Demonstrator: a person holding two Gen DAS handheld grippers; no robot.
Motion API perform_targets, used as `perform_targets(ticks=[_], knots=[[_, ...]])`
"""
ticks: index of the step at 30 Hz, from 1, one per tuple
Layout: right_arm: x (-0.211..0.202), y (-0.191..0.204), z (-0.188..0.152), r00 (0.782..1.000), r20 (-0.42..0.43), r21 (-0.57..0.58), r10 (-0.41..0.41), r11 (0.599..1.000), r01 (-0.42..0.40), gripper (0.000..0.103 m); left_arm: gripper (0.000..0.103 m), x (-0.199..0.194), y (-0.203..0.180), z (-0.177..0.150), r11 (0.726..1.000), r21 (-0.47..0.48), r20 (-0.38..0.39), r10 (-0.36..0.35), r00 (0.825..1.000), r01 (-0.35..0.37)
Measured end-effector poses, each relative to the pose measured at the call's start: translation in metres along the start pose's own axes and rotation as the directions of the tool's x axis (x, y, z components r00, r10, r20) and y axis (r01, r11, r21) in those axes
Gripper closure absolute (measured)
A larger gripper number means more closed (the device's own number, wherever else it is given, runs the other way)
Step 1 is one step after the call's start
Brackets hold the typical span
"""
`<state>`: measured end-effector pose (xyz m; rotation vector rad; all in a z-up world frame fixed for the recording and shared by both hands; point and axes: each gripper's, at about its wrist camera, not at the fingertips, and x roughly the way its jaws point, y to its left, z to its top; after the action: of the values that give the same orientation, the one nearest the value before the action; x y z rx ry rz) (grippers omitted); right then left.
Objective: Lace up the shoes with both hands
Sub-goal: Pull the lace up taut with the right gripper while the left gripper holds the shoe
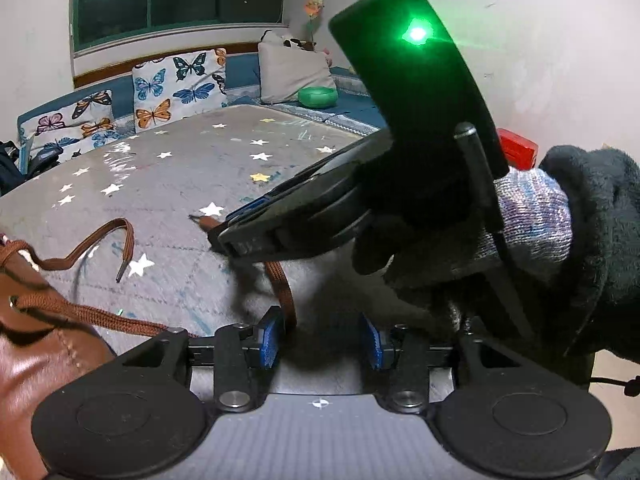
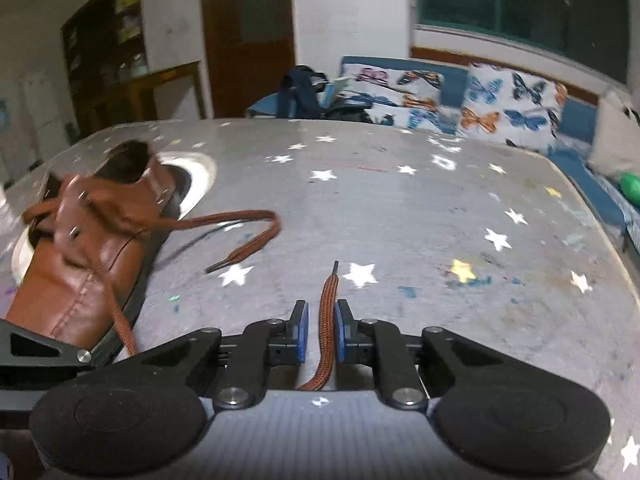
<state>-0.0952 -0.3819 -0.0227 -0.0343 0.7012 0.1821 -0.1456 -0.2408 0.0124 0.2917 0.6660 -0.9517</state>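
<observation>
A brown leather shoe (image 2: 80, 272) lies at the table's left, and its toe fills the lower left corner of the left wrist view (image 1: 40, 344). One brown lace end (image 2: 326, 320) runs straight between the pads of my right gripper (image 2: 320, 332); it touches the right-hand pad, and a thin gap shows on the other side. My left gripper (image 1: 322, 340) stands open, the same lace (image 1: 285, 300) passing beside its left-hand pad. My right gripper (image 1: 224, 228) hovers just ahead of it, the lace tip poking out. The other lace end (image 2: 240, 236) lies loose on the table.
The grey tabletop (image 2: 420, 216) is dotted with white stars. A round metal plate (image 2: 200, 176) lies under the shoe's heel. A bench with butterfly cushions (image 1: 180, 84) and a green bowl (image 1: 318, 97) runs behind the table. A gloved hand (image 1: 528, 220) holds the right gripper.
</observation>
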Motion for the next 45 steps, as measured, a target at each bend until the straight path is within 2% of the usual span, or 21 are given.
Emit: perform_targets(ticks=[7,10,13,15,18,21,25,28,29,31,33,39,45], knots=[[-0.005,0.007,0.000,1.000,-0.023,-0.021,-0.007,1.000,0.007,0.087,0.056,-0.003,-0.002,-0.001,1.000,-0.022,0.003,0.005,1.000,-0.005],[-0.005,0.012,-0.001,1.000,-0.020,-0.045,-0.011,0.999,0.011,0.100,0.055,-0.005,-0.002,-0.002,1.000,-0.026,-0.006,0.002,1.000,-0.002],[-0.009,0.019,-0.002,0.999,0.015,-0.116,-0.051,0.992,0.053,0.101,0.055,-0.018,0.001,-0.003,0.999,-0.037,0.003,0.012,1.000,-0.012],[-0.020,0.019,0.001,0.993,0.066,-0.153,-0.095,0.983,0.104,0.101,0.054,-0.032,0.005,-0.005,0.999,-0.042,0.024,0.034,0.999,-0.033],[-0.038,0.015,0.008,0.971,0.149,-0.224,-0.186,0.950,0.217,0.102,0.053,-0.058,0.015,-0.008,0.994,-0.059,0.066,0.094,0.993,-0.090],[-0.053,0.010,0.015,0.936,0.217,-0.300,-0.276,0.894,0.333,0.102,0.053,-0.079,0.026,-0.012,0.982,-0.077,0.099,0.179,0.979,-0.172],[-0.061,0.004,0.020,0.878,0.293,-0.398,-0.378,0.787,0.472,0.102,0.053,-0.105,0.045,-0.017,0.945,-0.143,0.135,0.314,0.940,-0.295],[-0.061,0.002,0.019,0.843,0.332,-0.449,-0.423,0.715,0.536,0.102,0.053,-0.122,0.063,-0.019,0.910,-0.212,0.153,0.391,0.908,-0.356],[-0.061,0.001,0.019,0.835,0.340,-0.454,-0.433,0.702,0.549,0.102,0.053,-0.124,0.070,-0.020,0.900,-0.229,0.155,0.410,0.899,-0.371],[-0.060,0.000,0.022,0.822,0.350,-0.445,-0.448,0.693,0.567,0.102,0.054,-0.128,0.084,-0.020,0.880,-0.261,0.149,0.442,0.884,-0.396],[-0.060,0.001,0.025,0.825,0.352,-0.431,-0.442,0.706,0.562,0.102,0.054,-0.128,0.095,-0.019,0.864,-0.294,0.135,0.460,0.877,-0.408],[-0.061,0.014,0.034,0.826,0.388,-0.438,-0.408,0.707,0.555,0.102,0.054,-0.130,0.112,-0.012,0.837,-0.379,0.132,0.470,0.873,-0.394],[-0.067,0.020,0.049,0.806,0.439,-0.442,-0.397,0.686,0.578,0.102,0.053,-0.130,0.115,-0.007,0.823,-0.406,0.131,0.483,0.866,-0.398]])
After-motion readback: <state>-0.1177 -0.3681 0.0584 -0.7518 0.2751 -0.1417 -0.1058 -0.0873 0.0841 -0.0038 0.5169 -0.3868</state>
